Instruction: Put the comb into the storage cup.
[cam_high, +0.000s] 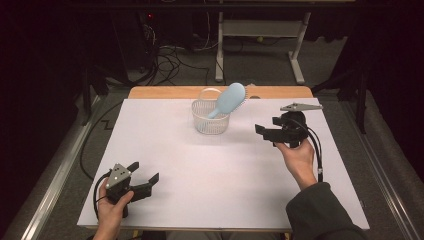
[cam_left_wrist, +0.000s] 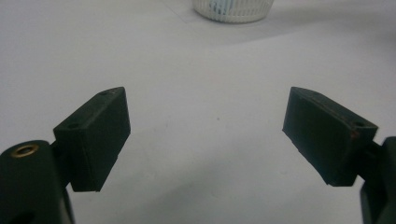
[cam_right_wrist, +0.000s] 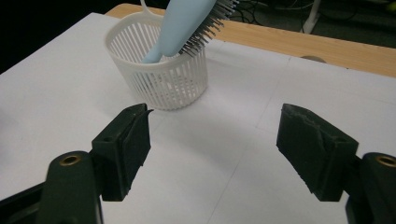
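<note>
Where the high view darkens along its upper edge, a grey floor carries loose cables and the white legs of another desk. Filling the middle of the frame is one table (cam_high: 150, 93) of pale wood, its top showing as a strip at upper centre, with one white sheet (cam_high: 220, 170) laid over nearly all of it. One white slatted basket (cam_high: 210, 120) stands on the sheet just above centre. One light blue hairbrush (cam_high: 229, 100) stands handle-down in it, the head leaning out over the rim toward the upper right. There are two grippers. The left gripper (cam_high: 146, 171) sits at lower left, released, nothing between its jaws. The right gripper (cam_high: 260, 131) is right of centre, aimed at the basket, likewise released and apart from it.
</note>
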